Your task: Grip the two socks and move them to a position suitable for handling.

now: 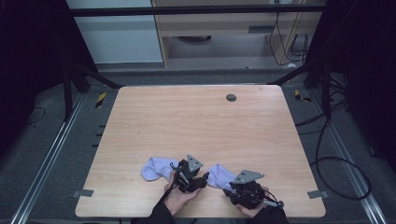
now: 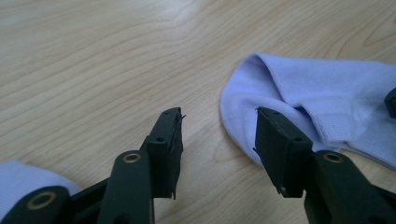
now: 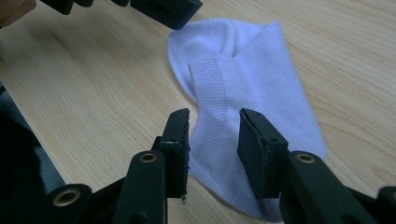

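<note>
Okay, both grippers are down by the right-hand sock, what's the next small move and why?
Probably lower the right gripper and close it on the sock. Its jaws straddle the cuff end without pressing on it, and the sock lies flat on the table. The left gripper stands open at the sock's other end, not on the fabric.

Bench [image 1: 196, 121]: pale wood, with a small grey disc [image 1: 231, 97] near its far edge.
On it: two lilac socks, left sock [image 1: 156, 168] and right sock [image 1: 222, 176], at the near edge.
</note>
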